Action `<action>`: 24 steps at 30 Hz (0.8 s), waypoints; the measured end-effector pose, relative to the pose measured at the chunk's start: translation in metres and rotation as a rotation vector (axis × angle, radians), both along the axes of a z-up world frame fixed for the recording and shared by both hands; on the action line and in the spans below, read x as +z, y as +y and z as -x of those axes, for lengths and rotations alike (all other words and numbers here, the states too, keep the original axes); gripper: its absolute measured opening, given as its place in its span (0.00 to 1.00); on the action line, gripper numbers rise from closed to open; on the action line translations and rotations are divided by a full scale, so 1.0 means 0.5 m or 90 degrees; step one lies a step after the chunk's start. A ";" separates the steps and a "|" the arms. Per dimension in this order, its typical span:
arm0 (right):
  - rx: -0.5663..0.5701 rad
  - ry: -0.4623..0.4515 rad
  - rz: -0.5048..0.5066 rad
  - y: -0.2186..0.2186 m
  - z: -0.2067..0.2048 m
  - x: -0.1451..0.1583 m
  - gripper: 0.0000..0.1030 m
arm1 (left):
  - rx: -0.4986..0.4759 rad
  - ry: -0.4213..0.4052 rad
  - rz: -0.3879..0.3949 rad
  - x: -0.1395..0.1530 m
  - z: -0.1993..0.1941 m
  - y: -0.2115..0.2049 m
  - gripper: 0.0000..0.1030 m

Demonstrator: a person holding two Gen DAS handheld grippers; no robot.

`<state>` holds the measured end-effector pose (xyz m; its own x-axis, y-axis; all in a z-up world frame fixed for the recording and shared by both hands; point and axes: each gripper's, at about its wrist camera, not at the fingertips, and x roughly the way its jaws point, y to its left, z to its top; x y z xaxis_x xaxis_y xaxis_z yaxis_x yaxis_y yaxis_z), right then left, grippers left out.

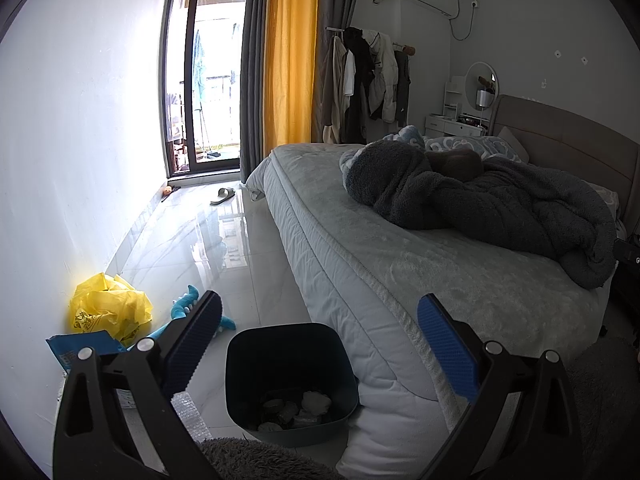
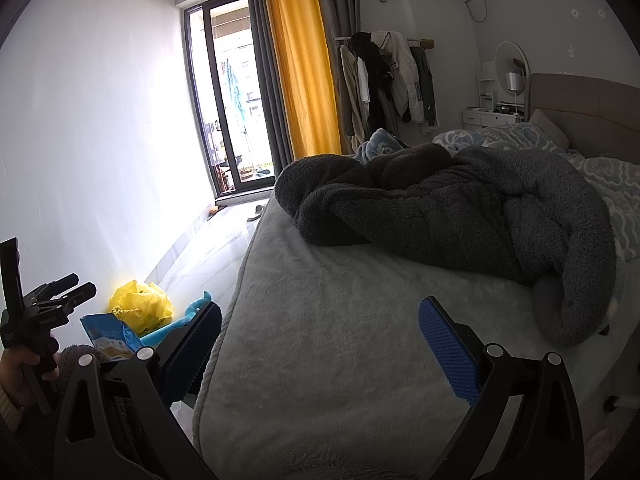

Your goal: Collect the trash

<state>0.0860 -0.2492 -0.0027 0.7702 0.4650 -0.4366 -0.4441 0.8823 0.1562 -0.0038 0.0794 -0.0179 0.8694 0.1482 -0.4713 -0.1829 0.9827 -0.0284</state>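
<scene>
Right now your left gripper [image 1: 320, 344] hangs with jaws spread and empty above the dark bin [image 1: 292, 384], already holding scraps; your right gripper [image 2: 320, 348] gapes empty over the bed [image 2: 340, 340]. Next, I judge, swing left to the yellow bag [image 1: 108, 308] on the floor by the wall

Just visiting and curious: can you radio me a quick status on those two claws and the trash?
Left gripper open, empty, above dark bin. Right gripper open, empty, over bed. Yellow bag and blue packet on floor by wall. Nothing blocking.
</scene>
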 end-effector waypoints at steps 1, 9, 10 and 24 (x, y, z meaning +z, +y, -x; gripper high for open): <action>0.000 0.000 0.000 0.000 0.000 0.000 0.97 | 0.000 0.000 0.000 0.000 0.000 0.000 0.97; 0.001 0.000 0.003 -0.001 -0.001 -0.002 0.97 | 0.000 0.000 0.000 0.000 0.000 0.000 0.97; 0.002 0.000 0.004 -0.002 -0.001 -0.003 0.97 | 0.000 0.000 0.000 0.000 0.000 0.000 0.97; 0.003 -0.001 0.005 -0.005 -0.004 -0.004 0.97 | 0.002 0.004 -0.001 -0.002 0.000 0.000 0.97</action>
<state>0.0882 -0.2518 -0.0047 0.7682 0.4655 -0.4395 -0.4485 0.8812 0.1493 -0.0039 0.0793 -0.0191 0.8664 0.1513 -0.4759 -0.1854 0.9823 -0.0252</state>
